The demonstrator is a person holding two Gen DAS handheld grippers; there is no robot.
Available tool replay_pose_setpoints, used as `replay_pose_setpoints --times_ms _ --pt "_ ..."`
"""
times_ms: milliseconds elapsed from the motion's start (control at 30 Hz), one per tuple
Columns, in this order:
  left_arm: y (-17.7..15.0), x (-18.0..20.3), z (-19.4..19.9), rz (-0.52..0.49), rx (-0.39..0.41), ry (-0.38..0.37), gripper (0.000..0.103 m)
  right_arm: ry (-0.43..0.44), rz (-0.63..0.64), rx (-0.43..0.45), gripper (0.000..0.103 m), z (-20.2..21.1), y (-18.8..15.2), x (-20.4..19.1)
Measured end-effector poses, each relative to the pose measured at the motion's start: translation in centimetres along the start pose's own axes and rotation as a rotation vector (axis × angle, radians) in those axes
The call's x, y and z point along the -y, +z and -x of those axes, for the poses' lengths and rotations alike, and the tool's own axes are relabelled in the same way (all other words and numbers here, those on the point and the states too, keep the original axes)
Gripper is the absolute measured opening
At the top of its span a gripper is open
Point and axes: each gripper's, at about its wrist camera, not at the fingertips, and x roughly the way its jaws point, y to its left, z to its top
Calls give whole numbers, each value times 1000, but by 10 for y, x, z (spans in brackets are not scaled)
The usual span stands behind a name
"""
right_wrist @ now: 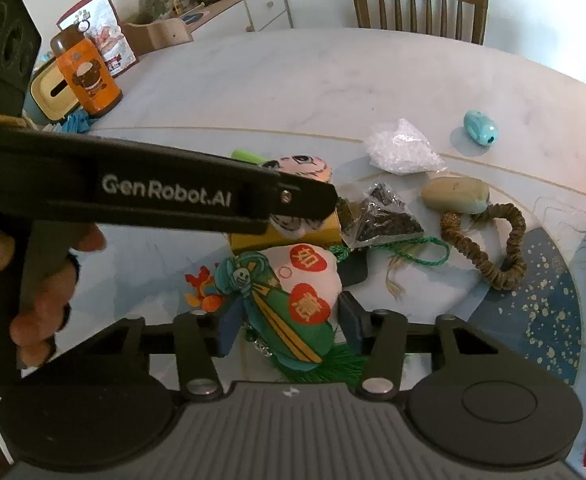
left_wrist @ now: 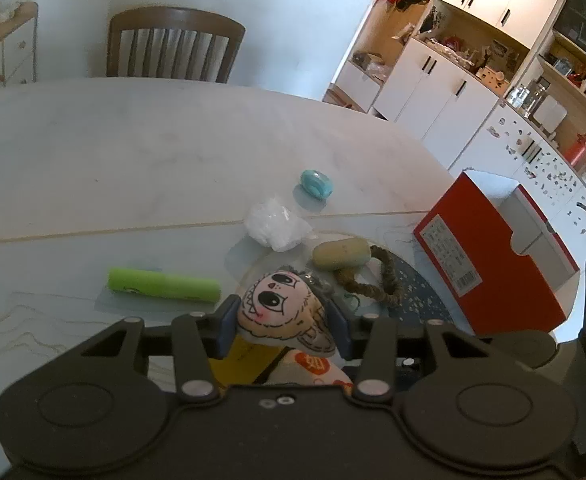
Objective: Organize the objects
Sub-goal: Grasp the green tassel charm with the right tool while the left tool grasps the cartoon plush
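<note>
Jaws clamped: left on big-eyed plush (left_wrist: 281, 304), right on green charm (right_wrist: 289, 312).

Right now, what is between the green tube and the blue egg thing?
The clear crinkly bag of white bits lies between the green tube and the blue egg-shaped thing, seen in the left wrist view.

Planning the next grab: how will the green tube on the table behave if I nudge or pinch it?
The green tube lies on its side on smooth tabletop, so a nudge will probably roll it. It looks rigid, likely fine to pinch, though its smooth surface may slip.
</note>
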Motion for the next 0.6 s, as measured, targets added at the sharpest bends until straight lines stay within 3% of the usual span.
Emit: replay_pose_setpoints --times_ms 200,600 --pt "2 -2 17 26 25 -2 46 -12 3 8 41 6 -3 0" --pt "3 9 52 29 68 -1 46 -14 -33 69 41 54 -12 3"
